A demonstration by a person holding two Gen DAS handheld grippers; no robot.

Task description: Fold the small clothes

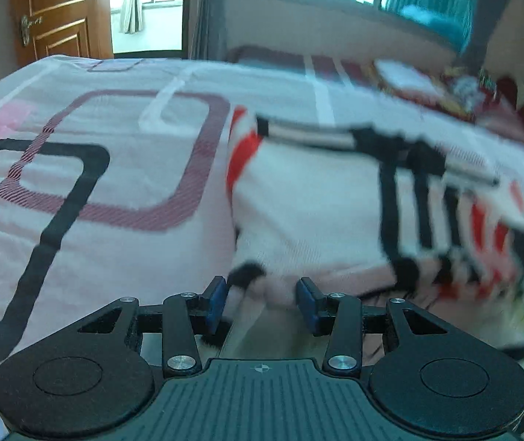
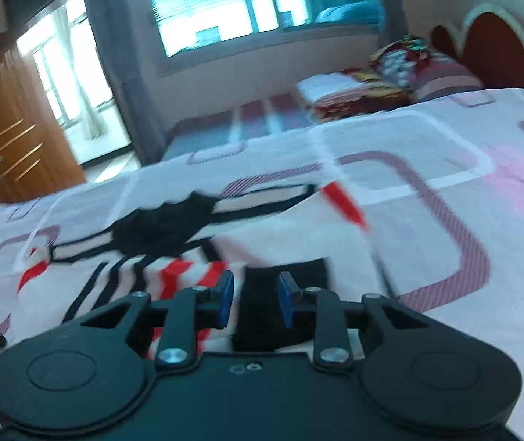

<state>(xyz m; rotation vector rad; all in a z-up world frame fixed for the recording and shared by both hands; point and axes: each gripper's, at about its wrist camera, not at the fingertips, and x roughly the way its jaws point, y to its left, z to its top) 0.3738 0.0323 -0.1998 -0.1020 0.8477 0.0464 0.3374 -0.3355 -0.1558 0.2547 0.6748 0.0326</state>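
The small garment [image 1: 309, 198], white with red and black stripes, was spread on the bed [image 1: 115, 191], its length running rightward from the left gripper [image 1: 262, 303]. Both the left and right gripper [image 2: 254, 299] were held spread, unloaded, just above its near hem.

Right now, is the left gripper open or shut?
Open. The left gripper shows a clear gap between its blue pads, with the edge of the white, red and black garment lying between them, not clamped.

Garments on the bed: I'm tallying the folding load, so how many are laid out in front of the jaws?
1: a white garment with red and black stripes, spread on the bedsheet ahead of both grippers. Others may lie out of view.
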